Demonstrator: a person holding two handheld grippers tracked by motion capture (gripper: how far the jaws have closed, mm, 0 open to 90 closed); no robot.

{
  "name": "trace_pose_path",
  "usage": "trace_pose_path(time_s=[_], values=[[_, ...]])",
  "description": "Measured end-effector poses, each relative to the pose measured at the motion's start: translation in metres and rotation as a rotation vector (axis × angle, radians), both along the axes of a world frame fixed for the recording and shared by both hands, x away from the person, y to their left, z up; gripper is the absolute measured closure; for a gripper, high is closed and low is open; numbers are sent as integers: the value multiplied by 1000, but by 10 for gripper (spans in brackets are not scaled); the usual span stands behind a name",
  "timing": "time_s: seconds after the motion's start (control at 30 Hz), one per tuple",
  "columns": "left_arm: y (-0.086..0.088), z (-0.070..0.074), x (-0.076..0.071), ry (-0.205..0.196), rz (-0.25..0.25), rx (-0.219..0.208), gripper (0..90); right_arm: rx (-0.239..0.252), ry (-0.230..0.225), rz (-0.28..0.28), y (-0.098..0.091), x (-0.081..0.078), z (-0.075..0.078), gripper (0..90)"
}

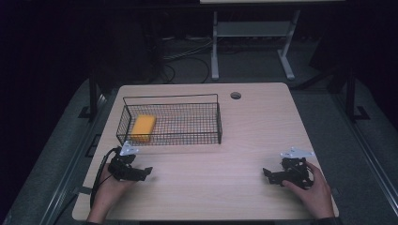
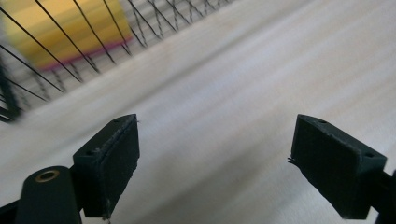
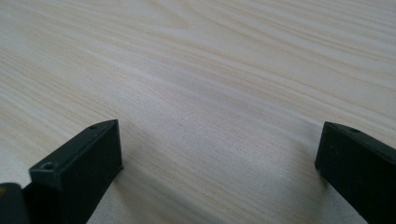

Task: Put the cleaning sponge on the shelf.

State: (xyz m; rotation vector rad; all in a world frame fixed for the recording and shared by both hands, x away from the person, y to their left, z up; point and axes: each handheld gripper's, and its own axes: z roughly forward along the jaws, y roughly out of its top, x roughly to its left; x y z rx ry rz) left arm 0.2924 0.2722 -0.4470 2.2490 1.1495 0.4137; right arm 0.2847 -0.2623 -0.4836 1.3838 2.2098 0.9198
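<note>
Yellow sponge [image 1: 142,127] beyond left gripper [image 1: 149,171], apart.

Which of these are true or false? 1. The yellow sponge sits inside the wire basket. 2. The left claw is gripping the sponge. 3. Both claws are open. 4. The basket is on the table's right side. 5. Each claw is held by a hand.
1. True: the yellow sponge lies at the left end of the wire basket.
2. False: the left claw holds nothing and rests on the table in front of the basket.
3. True: the right claw stands open too, with bare table between its jaws.
4. False: the basket stands on the left half.
5. True: the left hand and right hand each hold one.
</note>
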Motion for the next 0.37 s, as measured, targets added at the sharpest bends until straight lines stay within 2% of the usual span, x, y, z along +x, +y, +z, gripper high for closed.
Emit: trace_pose_path(time_s=[0.27, 0.37], values=[[1, -15, -8, -7, -15, 7, 140, 0, 0, 0, 0, 0, 0, 0], [3, -18, -10, -19, -12, -17, 132, 0, 0, 1, 0, 0, 0, 0]])
